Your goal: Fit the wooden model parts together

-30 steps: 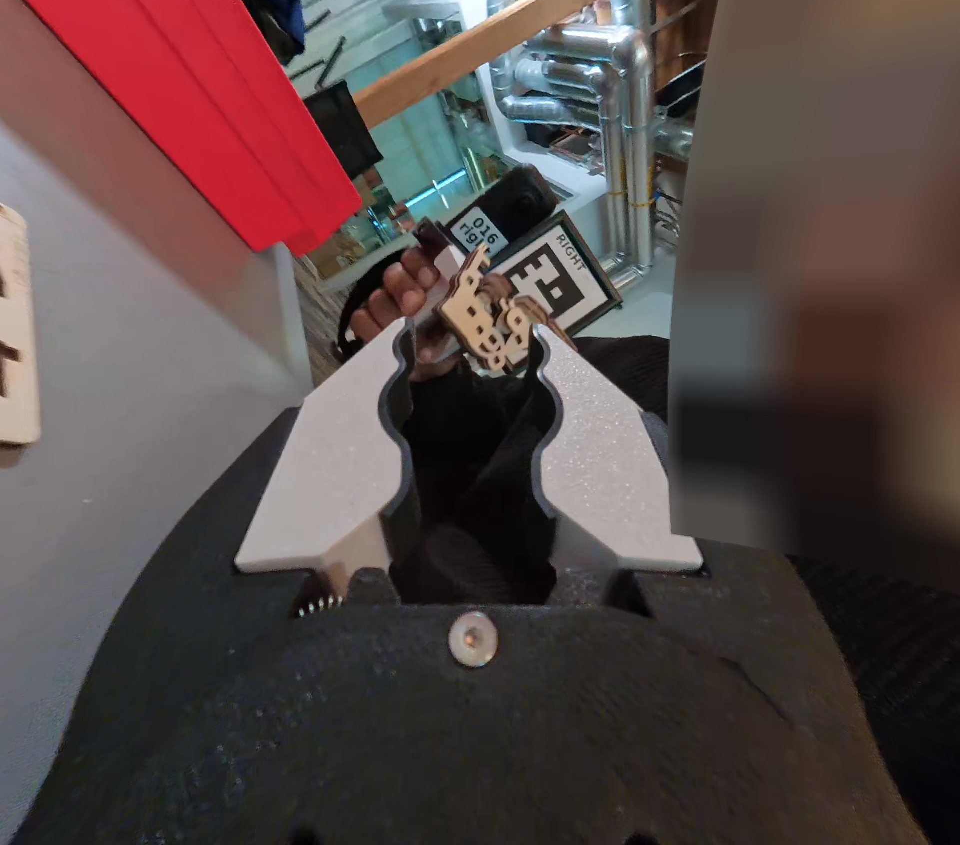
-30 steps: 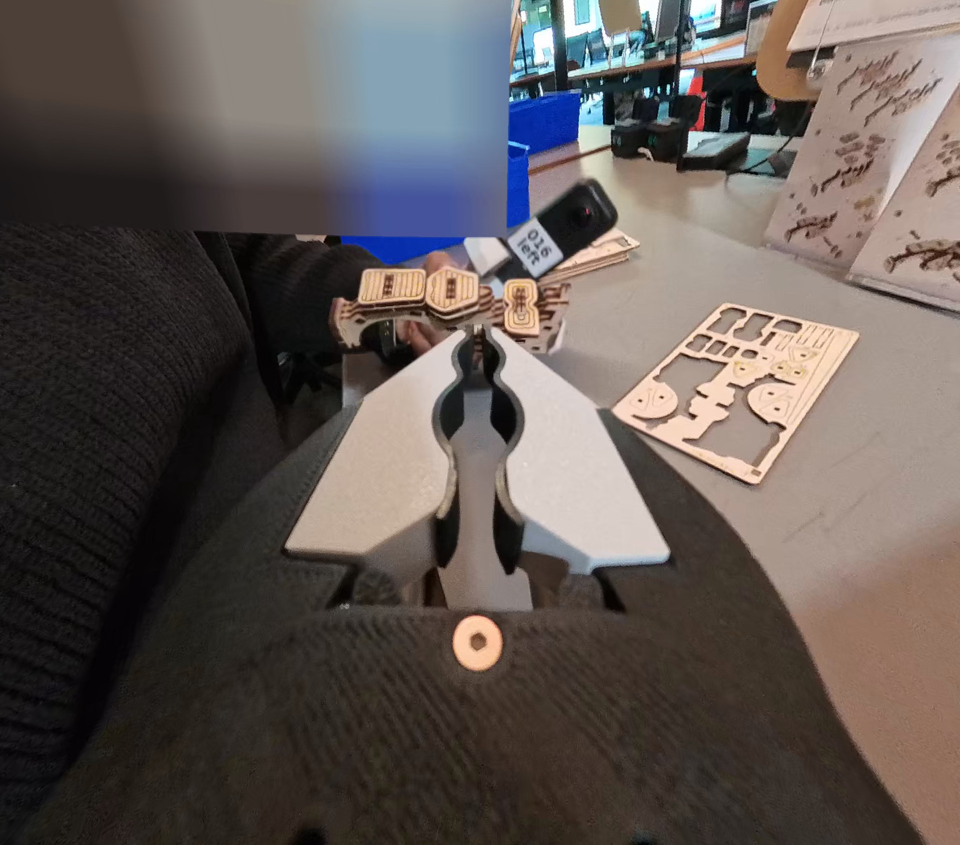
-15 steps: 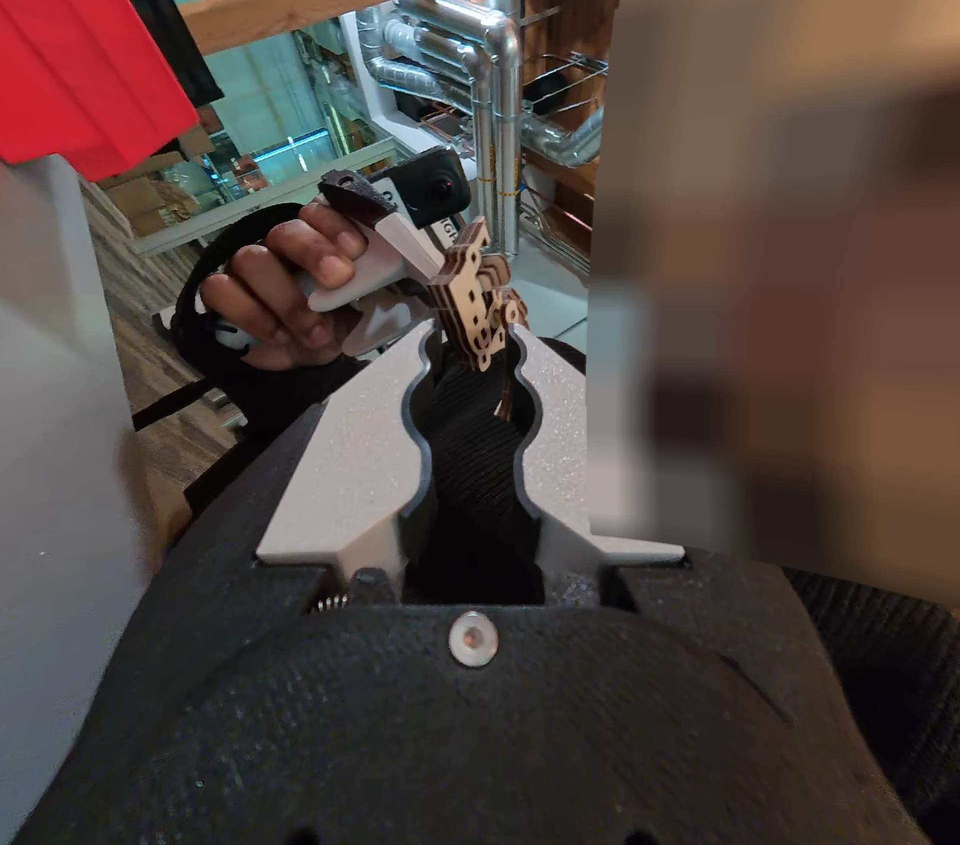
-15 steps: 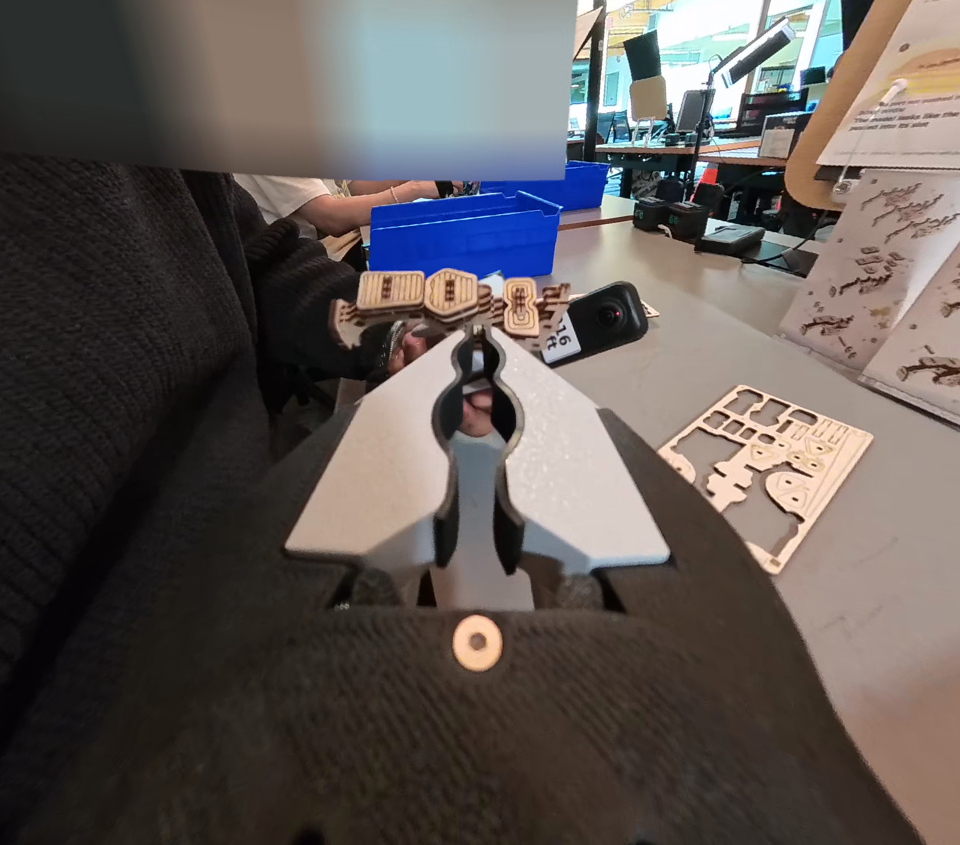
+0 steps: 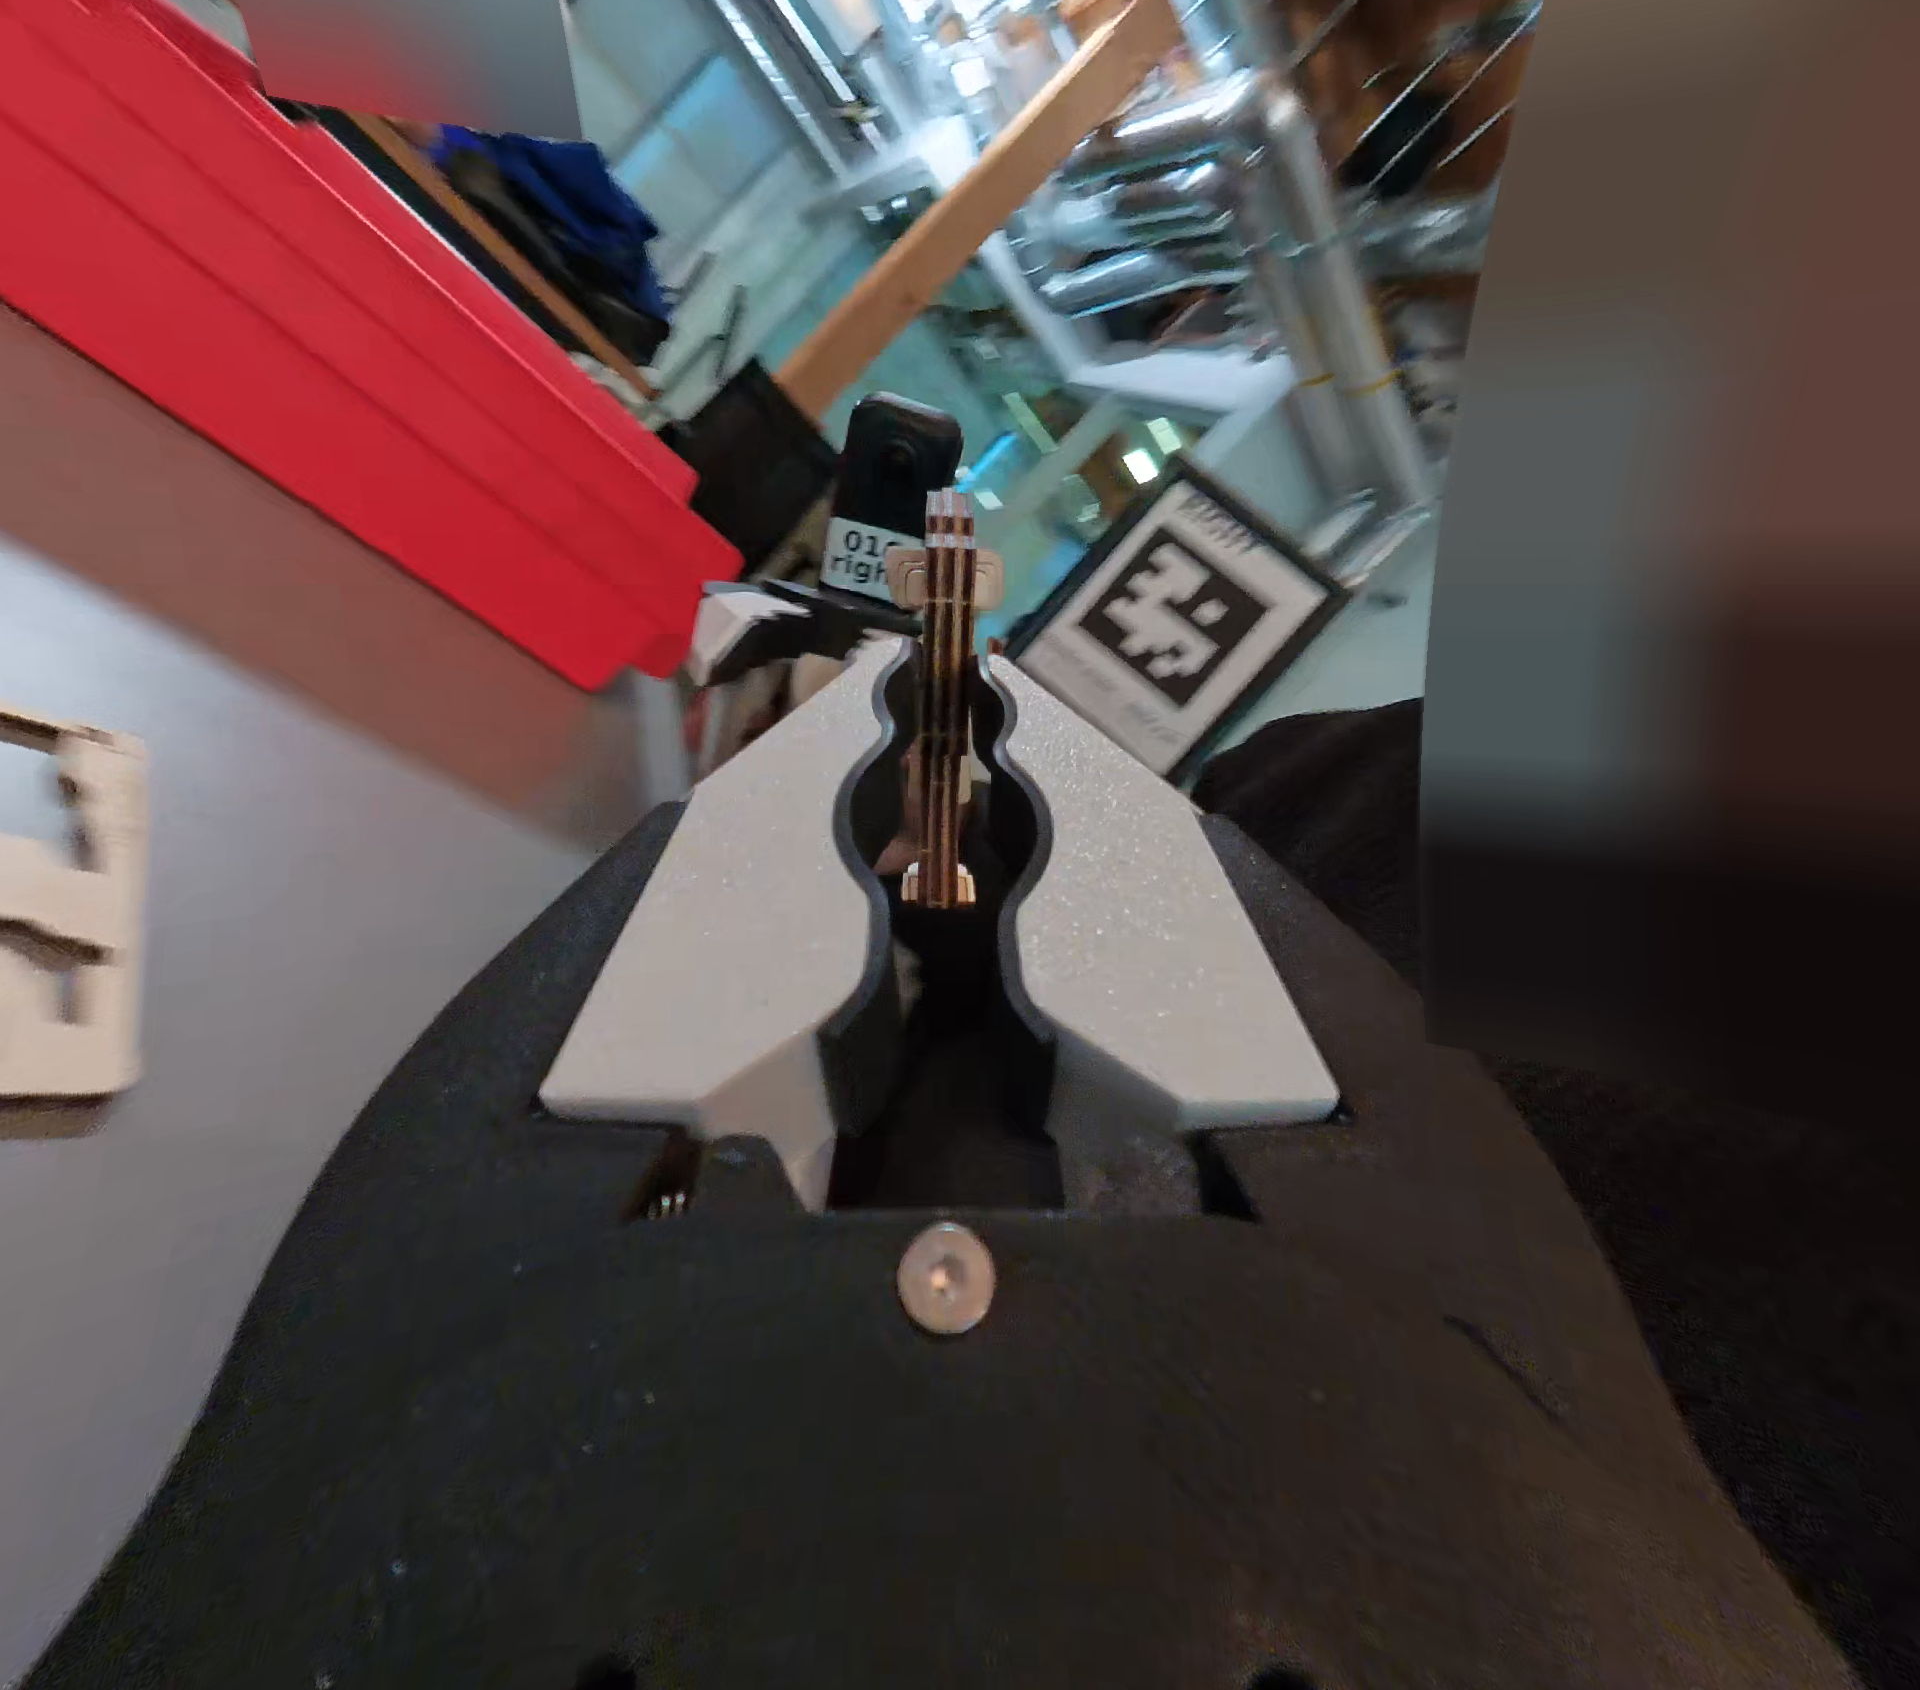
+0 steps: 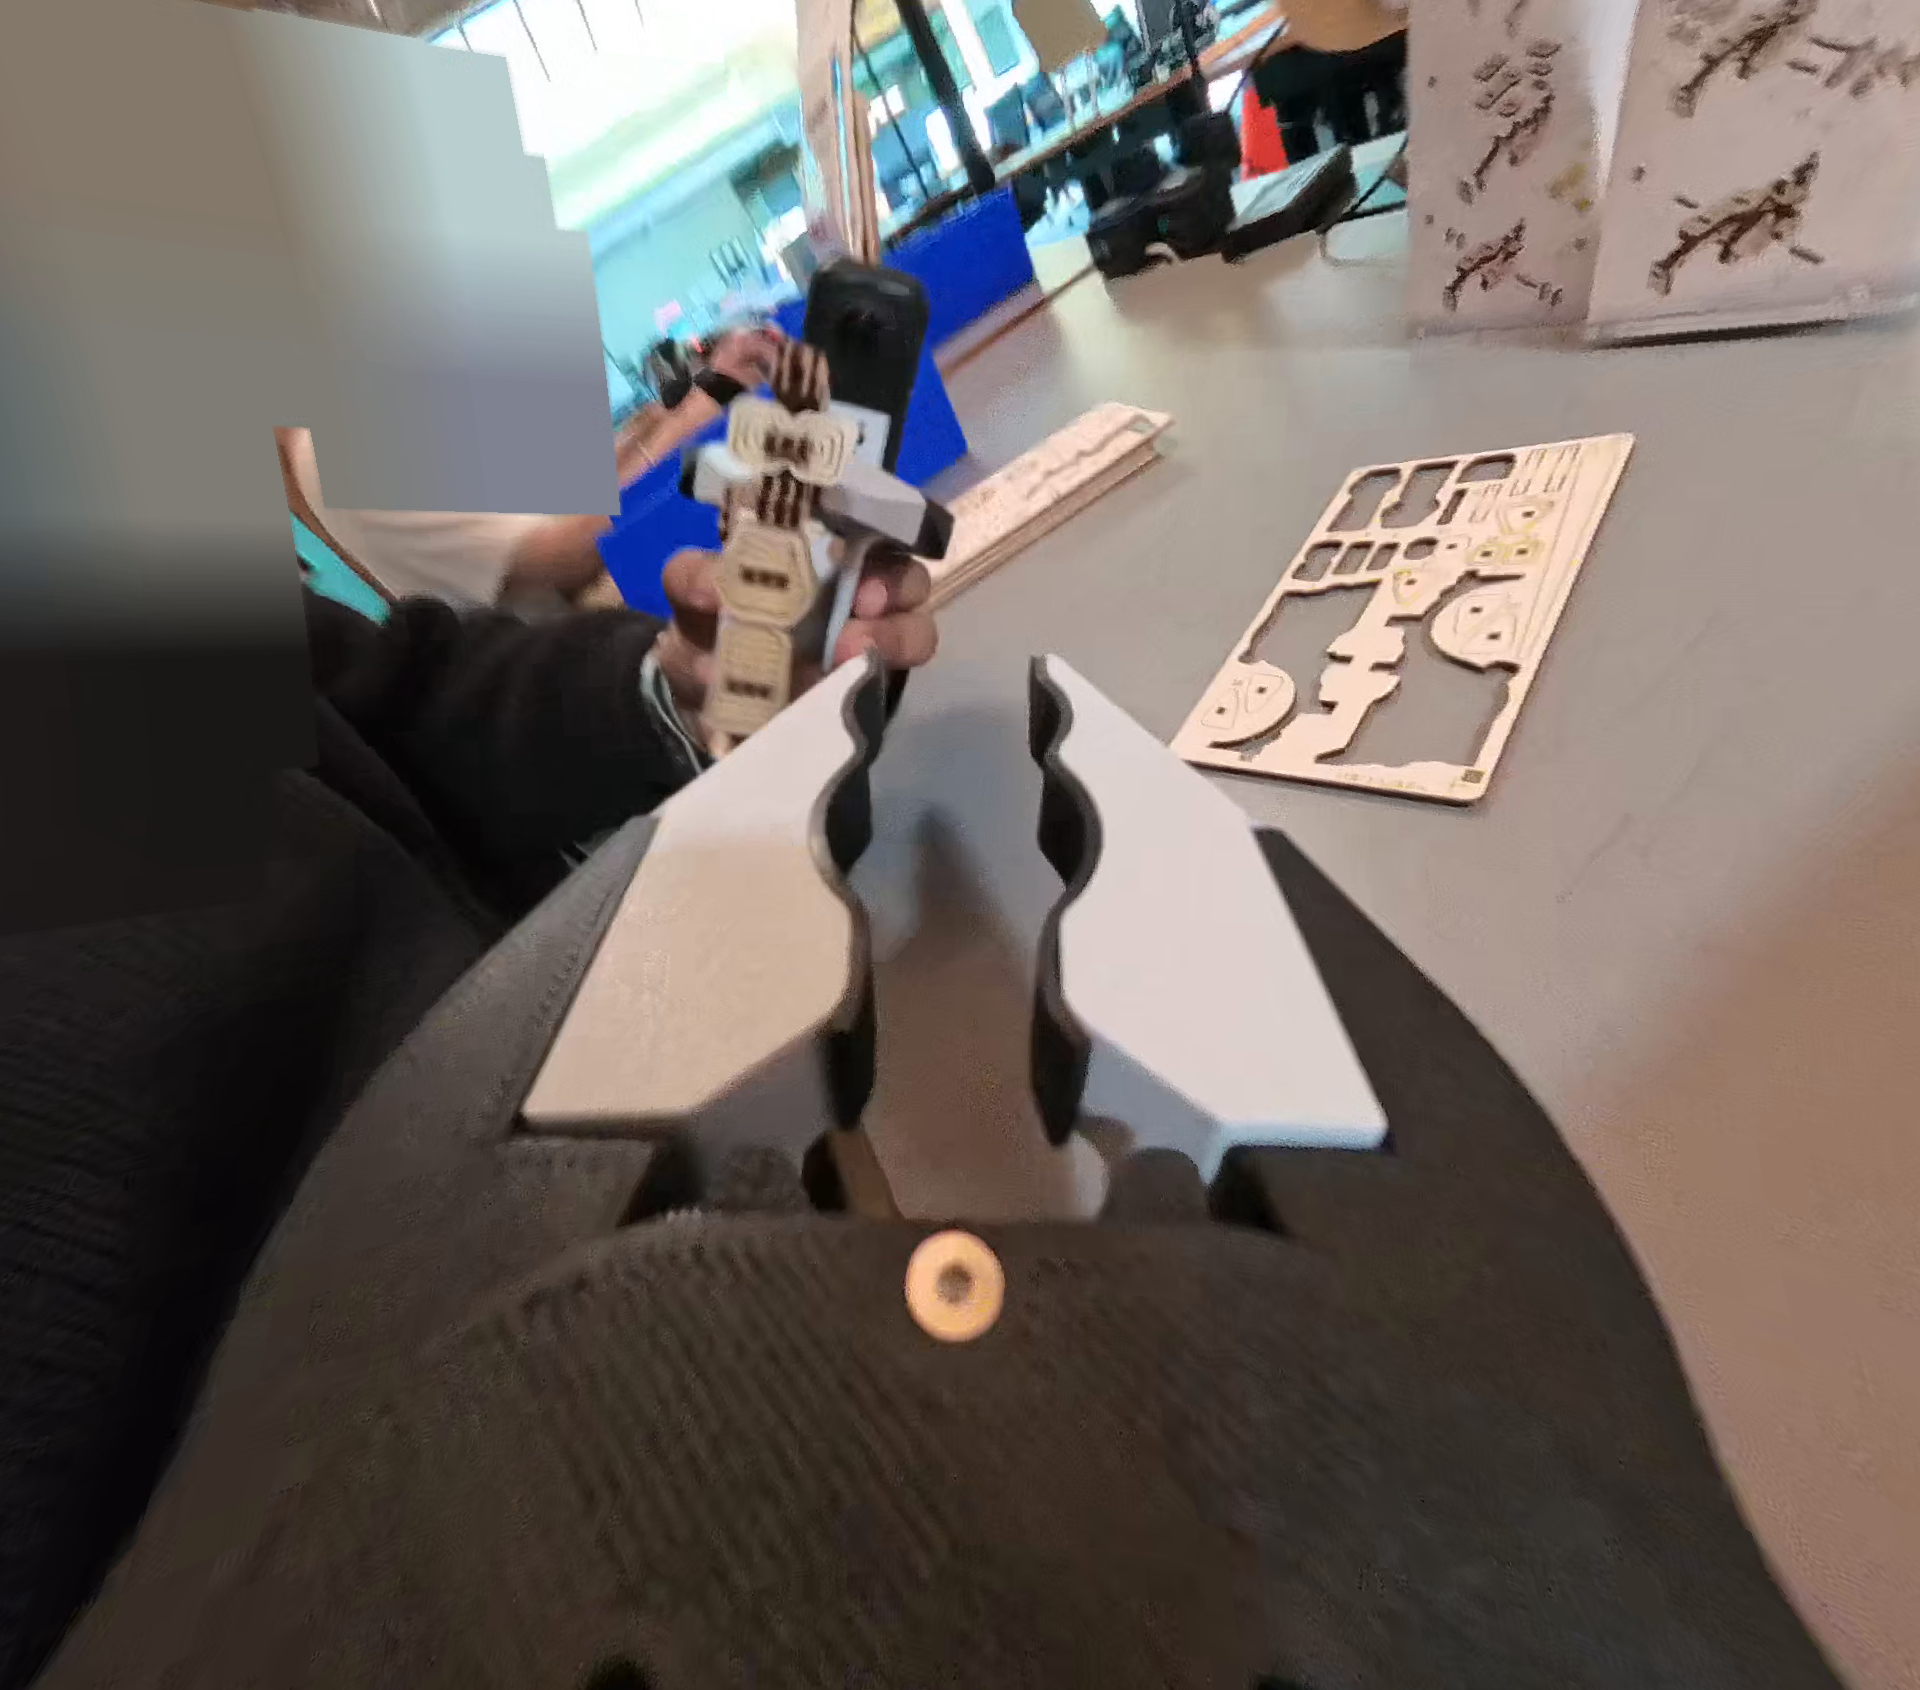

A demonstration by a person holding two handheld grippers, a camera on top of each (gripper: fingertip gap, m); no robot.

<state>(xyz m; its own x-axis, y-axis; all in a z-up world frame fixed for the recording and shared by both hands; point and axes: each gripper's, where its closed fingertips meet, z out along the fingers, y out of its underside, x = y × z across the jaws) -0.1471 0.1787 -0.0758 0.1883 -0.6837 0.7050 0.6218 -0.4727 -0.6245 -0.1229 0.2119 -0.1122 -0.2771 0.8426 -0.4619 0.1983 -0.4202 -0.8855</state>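
The wooden model (image 5: 948, 601) is a stack of thin laser-cut layers, seen edge-on in the left wrist view. My left gripper (image 5: 945, 664) is shut on it, with the model standing up between the fingers. In the right wrist view the same model (image 6: 764, 591) stands upright, held by the left gripper (image 6: 800, 487) in a hand above the table edge. My right gripper (image 6: 951, 674) is open and empty, just right of the model and apart from it. It also shows in the left wrist view (image 5: 790, 627), behind the model.
A punched-out wooden parts sheet (image 6: 1403, 612) lies on the grey table (image 6: 1558, 965) to the right. A stack of sheets (image 6: 1049, 477) and a blue bin (image 6: 935, 352) lie farther back. Instruction boards (image 6: 1662, 82) stand at the far right. A red bin (image 5: 312, 352) is on the left.
My right gripper has let go of the model, opened and drawn back. My left gripper has shut on the model, which has turned from lying across to standing upright.
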